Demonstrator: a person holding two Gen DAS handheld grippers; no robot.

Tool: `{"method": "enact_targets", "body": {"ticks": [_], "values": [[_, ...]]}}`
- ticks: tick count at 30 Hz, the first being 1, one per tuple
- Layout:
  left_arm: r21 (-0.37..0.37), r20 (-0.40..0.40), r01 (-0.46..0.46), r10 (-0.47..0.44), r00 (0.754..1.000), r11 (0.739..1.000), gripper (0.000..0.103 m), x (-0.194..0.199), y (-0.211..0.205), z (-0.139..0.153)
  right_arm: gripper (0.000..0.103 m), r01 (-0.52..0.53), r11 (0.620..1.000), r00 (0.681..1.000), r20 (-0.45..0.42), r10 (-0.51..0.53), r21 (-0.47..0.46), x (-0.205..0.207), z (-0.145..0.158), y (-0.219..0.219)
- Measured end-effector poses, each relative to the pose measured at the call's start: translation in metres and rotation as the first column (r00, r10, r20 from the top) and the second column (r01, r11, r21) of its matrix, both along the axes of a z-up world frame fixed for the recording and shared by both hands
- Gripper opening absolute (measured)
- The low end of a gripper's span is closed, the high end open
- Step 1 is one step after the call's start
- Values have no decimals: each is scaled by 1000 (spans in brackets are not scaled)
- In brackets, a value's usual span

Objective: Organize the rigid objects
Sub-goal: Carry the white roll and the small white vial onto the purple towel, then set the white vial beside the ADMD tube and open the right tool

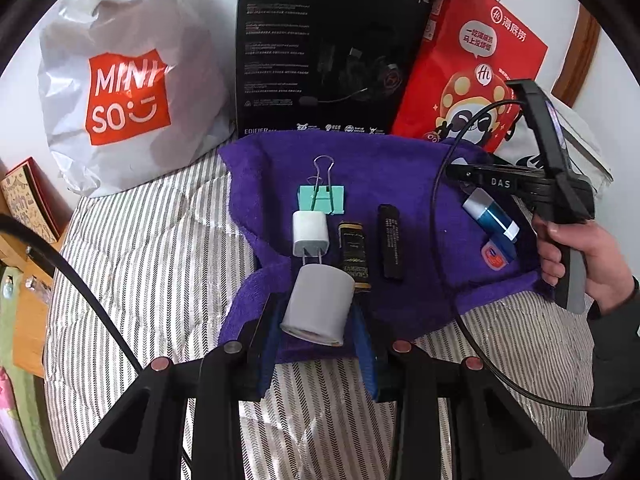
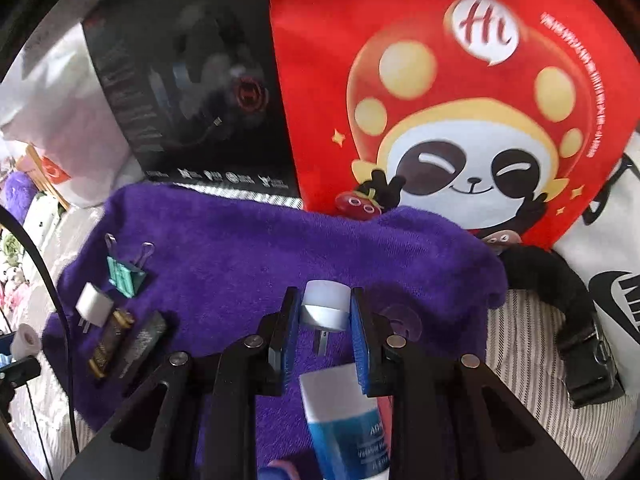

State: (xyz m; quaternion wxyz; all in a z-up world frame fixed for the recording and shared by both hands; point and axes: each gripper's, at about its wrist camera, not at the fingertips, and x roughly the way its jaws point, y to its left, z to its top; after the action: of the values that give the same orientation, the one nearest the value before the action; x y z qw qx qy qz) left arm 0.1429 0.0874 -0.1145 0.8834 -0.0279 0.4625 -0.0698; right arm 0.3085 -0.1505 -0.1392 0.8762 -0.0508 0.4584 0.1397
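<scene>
Left gripper (image 1: 316, 320) angled steeply down, lower centre of frame, jaws clamped on a grey roll (image 1: 318, 304) over the near edge of the purple towel (image 1: 420, 292). Right gripper (image 2: 325, 320) likewise tilted down, jaws narrow, pinching a small white plug (image 2: 325, 306) above the towel's right half; seen from the left wrist at right of frame, gripped by a hand (image 1: 576, 256). Blue tube (image 2: 348, 432) below those jaws, lower end cut off by the frame. On the towel: clip (image 1: 322, 198), white charger (image 1: 310, 233), two dark sticks (image 1: 390, 242), labels unreadable. Bags and black box (image 1: 320, 52) behind.
</scene>
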Motion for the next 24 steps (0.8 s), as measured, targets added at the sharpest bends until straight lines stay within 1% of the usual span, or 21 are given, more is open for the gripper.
{"method": "enact_targets", "body": {"ticks": [6, 11, 12, 15, 16, 19, 24], "values": [[-5, -5, 6, -6, 1000, 1000, 32, 2, 2, -2, 24, -18, 999, 998, -66, 15, -36, 11, -15, 5], [-9, -8, 11, -12, 1000, 1000, 32, 6, 1, -4, 25, -27, 999, 995, -97, 24, -33, 13, -19, 4], [-5, -8, 14, -14, 1000, 1000, 32, 7, 0, -4, 27, -36, 999, 994, -100, 32, -31, 12, -19, 4], [15, -7, 26, -26, 1000, 1000, 32, 10, -3, -3, 39, -56, 998, 992, -115, 54, -15, 13, -20, 4], [16, -7, 30, -30, 1000, 999, 32, 11, -3, -2, 40, -60, 998, 992, -117, 57, -24, 12, -20, 4], [23, -7, 34, -34, 999, 999, 32, 15, -4, -1, 40, -50, 997, 995, -92, 44, -64, 9, -14, 4], [0, -11, 56, -56, 998, 998, 32, 23, -13, -1, 40, -14, 999, 999, -50, 13, -29, -11, 8, -13]]}}
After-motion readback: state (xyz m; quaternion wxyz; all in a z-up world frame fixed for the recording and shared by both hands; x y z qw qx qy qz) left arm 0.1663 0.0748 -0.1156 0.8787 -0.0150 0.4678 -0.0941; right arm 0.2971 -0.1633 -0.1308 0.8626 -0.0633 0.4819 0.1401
